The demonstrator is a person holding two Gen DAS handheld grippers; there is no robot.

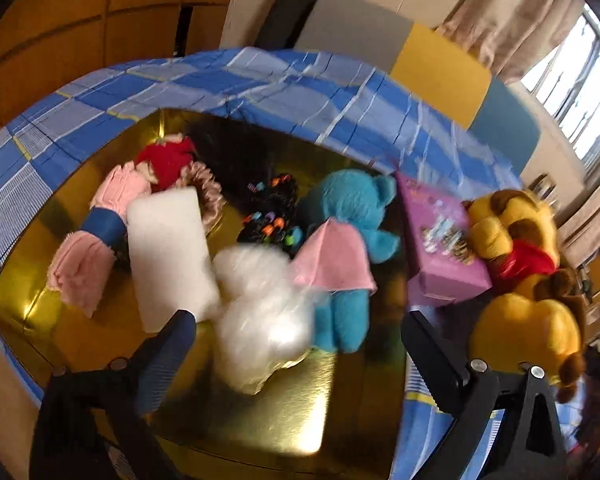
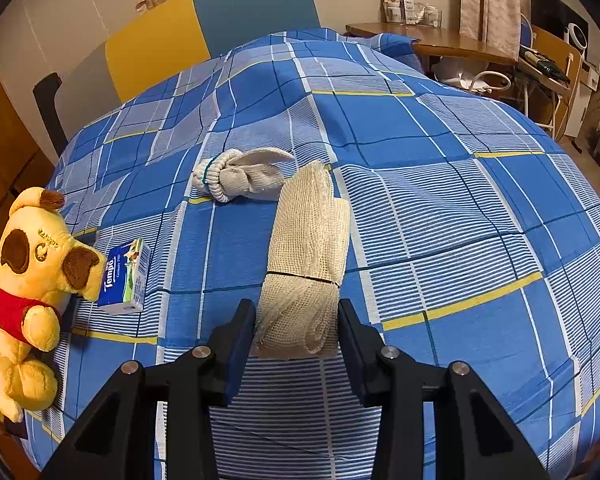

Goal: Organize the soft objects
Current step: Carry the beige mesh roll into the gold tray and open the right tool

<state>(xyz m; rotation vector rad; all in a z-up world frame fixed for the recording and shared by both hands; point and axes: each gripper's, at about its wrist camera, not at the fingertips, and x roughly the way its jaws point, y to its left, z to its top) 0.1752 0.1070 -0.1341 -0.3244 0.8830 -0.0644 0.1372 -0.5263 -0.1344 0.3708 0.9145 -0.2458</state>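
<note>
Our right gripper sits low in the centre of its frame, its two fingers pinching the near end of a rolled cream mesh cloth that lies lengthwise on the blue plaid bedspread and is bound by a thin dark band. Just beyond the roll's far tip we see a knotted grey-white knit glove; at lower left a Tempo tissue pack lies just beside a yellow plush dog in a red top. A yellow and teal headboard stands at the top, a wooden desk at upper right. Our left gripper hangs spread wide over a gold tray on the same bedspread, holding nothing. In the tray we see white fluff, a white foam block, a blue teddy with a pink cloth, pink rolled cloth and a dark bundle with coloured bits. A purple box sits right of the tray.
</note>
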